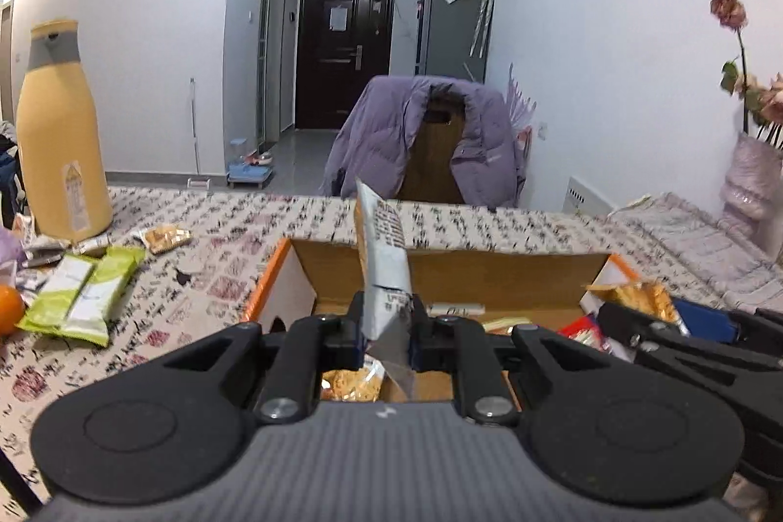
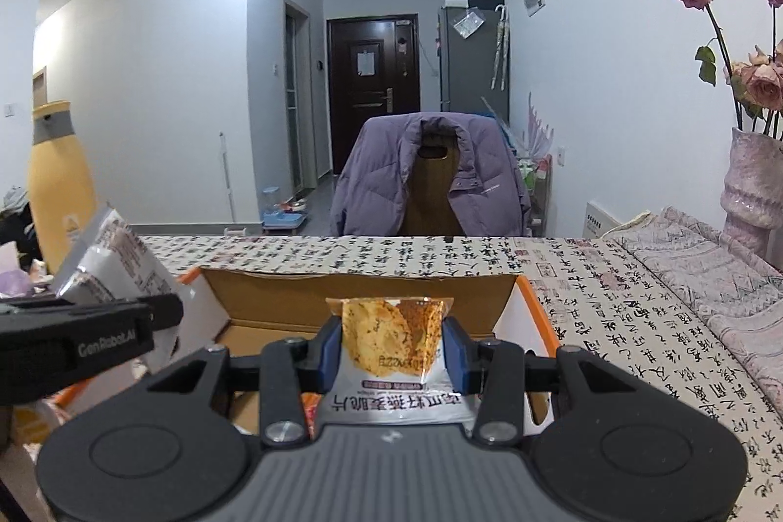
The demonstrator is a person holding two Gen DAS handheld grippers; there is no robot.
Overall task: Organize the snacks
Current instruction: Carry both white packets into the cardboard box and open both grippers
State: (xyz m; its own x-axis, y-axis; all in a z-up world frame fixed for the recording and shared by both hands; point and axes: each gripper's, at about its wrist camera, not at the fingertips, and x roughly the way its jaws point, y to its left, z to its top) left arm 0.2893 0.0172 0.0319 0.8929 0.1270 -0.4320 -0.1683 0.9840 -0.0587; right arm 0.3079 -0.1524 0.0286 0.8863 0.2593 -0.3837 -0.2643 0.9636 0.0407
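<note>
An open cardboard box [image 1: 455, 272] with orange rims sits on the patterned table; it also shows in the right wrist view [image 2: 362, 292]. My left gripper [image 1: 386, 331] is shut on a silver-backed snack packet [image 1: 384, 258], held edge-on above the box. My right gripper [image 2: 394, 346] is shut on a chip packet [image 2: 391, 336] with orange crisps showing, held over the box's near side. The right gripper [image 1: 685, 341] shows at the right of the left wrist view; the left gripper [image 2: 88, 336] with its packet [image 2: 112, 262] shows at the left of the right wrist view. Several packets [image 1: 587, 331] lie inside the box.
On the table to the left lie green packets [image 1: 83, 297], a small crisp packet [image 1: 164, 238], an orange [image 1: 7, 309] and a tall yellow bottle [image 1: 58, 130]. A vase with dried roses [image 2: 753, 179] stands at the right. A chair with a purple jacket [image 1: 426, 140] is behind the table.
</note>
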